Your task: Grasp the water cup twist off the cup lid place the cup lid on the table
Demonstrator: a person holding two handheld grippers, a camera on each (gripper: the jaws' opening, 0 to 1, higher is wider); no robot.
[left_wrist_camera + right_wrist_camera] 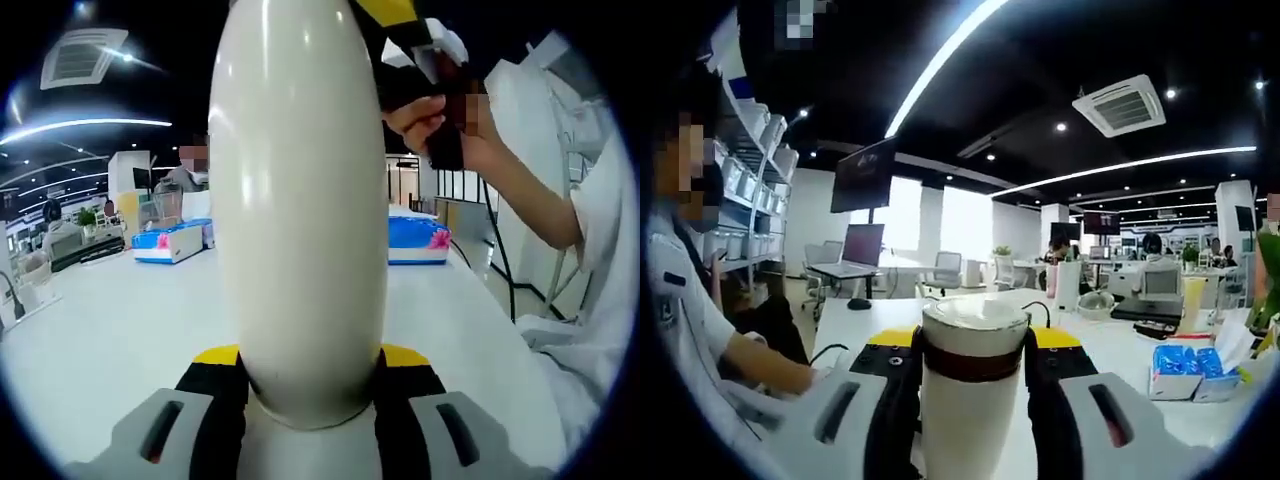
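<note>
A tall cream-white water cup (pixel 300 200) stands upright in the left gripper view, with my left gripper (pixel 310 365) shut on its lower body. My right gripper (pixel 400 20), held by a hand (pixel 440 120), reaches the cup's top from the upper right. In the right gripper view, the cup lid (pixel 975 315) sits on the cup above a brown band (pixel 975 365). My right gripper (pixel 975 345) is shut on the lid, one jaw on each side. The cup body (pixel 970 430) runs down out of that view. The cup is held above the white table (pixel 120 320).
Blue tissue packs (pixel 415 240) lie on the table beyond the cup, with another pack (pixel 170 240) to the left. More blue packs (pixel 1185 365) sit at the right. A white sleeve (pixel 600 250) is at the right edge. A laptop (pixel 1160 295) and cables lie farther back.
</note>
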